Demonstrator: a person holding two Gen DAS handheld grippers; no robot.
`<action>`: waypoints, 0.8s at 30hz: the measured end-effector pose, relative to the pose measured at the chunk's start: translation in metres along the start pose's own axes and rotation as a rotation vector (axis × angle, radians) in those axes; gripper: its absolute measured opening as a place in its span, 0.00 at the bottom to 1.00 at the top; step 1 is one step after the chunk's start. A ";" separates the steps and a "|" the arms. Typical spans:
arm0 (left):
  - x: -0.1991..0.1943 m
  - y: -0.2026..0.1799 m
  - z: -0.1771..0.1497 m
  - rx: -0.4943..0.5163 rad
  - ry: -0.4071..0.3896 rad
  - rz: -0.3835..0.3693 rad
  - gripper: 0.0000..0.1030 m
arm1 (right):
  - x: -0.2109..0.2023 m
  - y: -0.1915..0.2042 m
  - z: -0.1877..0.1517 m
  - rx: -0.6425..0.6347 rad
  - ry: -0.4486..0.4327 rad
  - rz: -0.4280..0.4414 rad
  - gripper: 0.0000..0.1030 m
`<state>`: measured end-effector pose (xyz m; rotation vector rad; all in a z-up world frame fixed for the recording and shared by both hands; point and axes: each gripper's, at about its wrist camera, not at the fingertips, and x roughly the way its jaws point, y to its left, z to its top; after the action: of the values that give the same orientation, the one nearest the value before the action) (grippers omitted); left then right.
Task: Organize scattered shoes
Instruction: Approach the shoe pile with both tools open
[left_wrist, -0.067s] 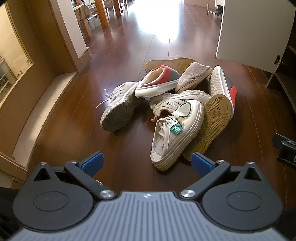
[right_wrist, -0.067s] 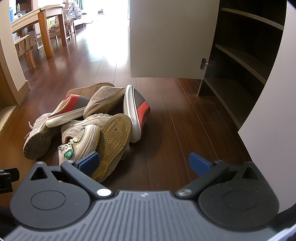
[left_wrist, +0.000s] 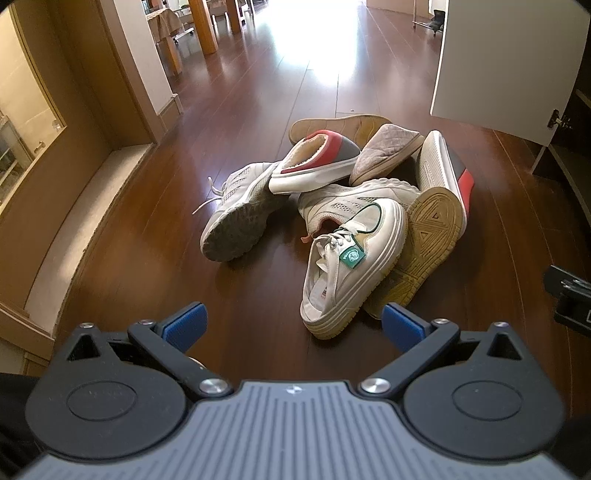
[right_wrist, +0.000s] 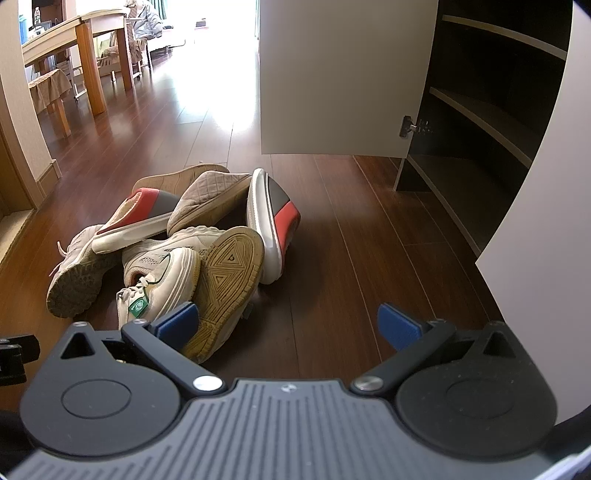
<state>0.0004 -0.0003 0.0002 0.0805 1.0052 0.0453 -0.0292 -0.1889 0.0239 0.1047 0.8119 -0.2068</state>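
The heap of shoes (left_wrist: 332, 206) lies on the dark wood floor (left_wrist: 240, 110) in front of the open shoe cabinet (right_wrist: 480, 122), with the white sneaker with a green tag (left_wrist: 351, 258) nearest the cameras and its mate (left_wrist: 424, 243) leaning sole-up against it on the cabinet side. Behind these, grey mesh trainers (left_wrist: 236, 218), red-and-grey slippers (left_wrist: 317, 162) and quilted beige slippers (left_wrist: 384, 151) overlap. The left gripper (left_wrist: 293, 325) and right gripper (right_wrist: 288, 323) hang above the floor short of the heap, both spread wide and holding nothing.

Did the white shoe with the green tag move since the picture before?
No. The white shoe with the green tag still leans on the upturned tan sole, same spot on the floorboards.
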 end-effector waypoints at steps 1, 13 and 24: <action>0.000 0.000 0.000 0.000 0.000 0.001 0.99 | 0.000 0.000 0.000 0.000 0.000 0.000 1.00; 0.002 0.003 -0.003 -0.009 0.001 -0.001 0.99 | -0.006 0.002 -0.001 -0.010 0.008 -0.002 1.00; 0.006 -0.003 -0.005 -0.007 0.007 0.006 0.99 | -0.003 0.002 -0.001 -0.011 0.007 0.005 1.00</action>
<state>-0.0004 -0.0023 -0.0074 0.0768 1.0117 0.0548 -0.0312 -0.1861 0.0255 0.0967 0.8192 -0.1973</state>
